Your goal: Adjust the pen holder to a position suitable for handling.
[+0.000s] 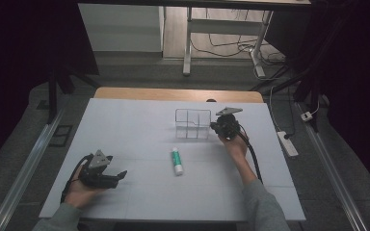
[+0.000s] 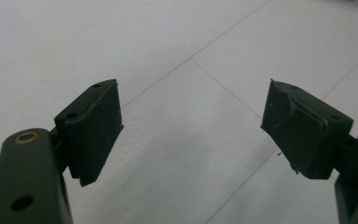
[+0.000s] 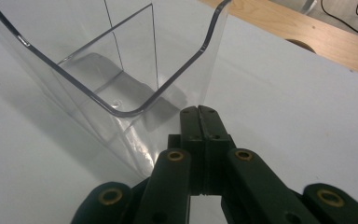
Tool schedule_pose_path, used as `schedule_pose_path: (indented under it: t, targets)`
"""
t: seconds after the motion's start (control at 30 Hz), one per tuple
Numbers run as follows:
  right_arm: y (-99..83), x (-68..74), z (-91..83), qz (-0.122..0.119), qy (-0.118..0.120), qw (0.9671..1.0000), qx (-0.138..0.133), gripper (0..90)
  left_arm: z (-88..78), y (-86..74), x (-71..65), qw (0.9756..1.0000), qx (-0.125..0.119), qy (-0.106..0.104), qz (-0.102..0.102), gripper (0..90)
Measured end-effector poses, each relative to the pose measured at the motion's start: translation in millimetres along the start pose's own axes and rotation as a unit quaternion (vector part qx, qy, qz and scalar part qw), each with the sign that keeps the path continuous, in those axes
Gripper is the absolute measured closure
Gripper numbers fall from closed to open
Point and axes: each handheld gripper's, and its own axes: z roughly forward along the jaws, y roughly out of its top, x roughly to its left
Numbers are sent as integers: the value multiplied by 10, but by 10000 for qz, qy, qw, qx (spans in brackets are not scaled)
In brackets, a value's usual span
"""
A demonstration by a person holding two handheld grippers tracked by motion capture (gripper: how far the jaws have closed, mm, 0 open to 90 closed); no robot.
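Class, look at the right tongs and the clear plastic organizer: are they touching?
Cannot tell. In the right gripper view the shut right tongs meet the clear organizer's wall at its corner, but contact or a gap isn't plain; the high view is too small.

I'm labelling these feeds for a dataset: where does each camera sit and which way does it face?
High view: above the person's side, facing forward and down on the white table; both forearms show.
Left gripper view: rides the left tool, facing bare table between open jaws.
Right gripper view: rides the right tool, jaws shut beside the clear plastic divided organiser.
Shared: high and right gripper views both show the organiser.
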Motion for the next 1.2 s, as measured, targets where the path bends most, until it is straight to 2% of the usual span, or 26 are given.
schedule_pose_path:
  t: [0.3, 0.4, 0.7, 1.03, 1.2]
  targets:
    - [33, 95, 77, -27, 94, 9999, -76, 889, -1, -5, 0, 10000, 16, 17, -3, 197]
    - [35, 94, 86, 43, 163, 9998, -110, 889, 2, -6, 1, 10000, 19, 16, -11, 197]
    - [56, 145, 101, 18, 230, 9996, -155, 888, 7, -6, -2, 10000, 35, 31, -8, 198]
    - [58, 165, -112, -95, 77, 9996, -252, 889, -10, -29, 21, 10000, -22, -8, -33, 201]
    - [7, 168, -230, -87, 79, 9996, -264, 889, -13, -31, 24, 10000, -38, -30, -17, 201]
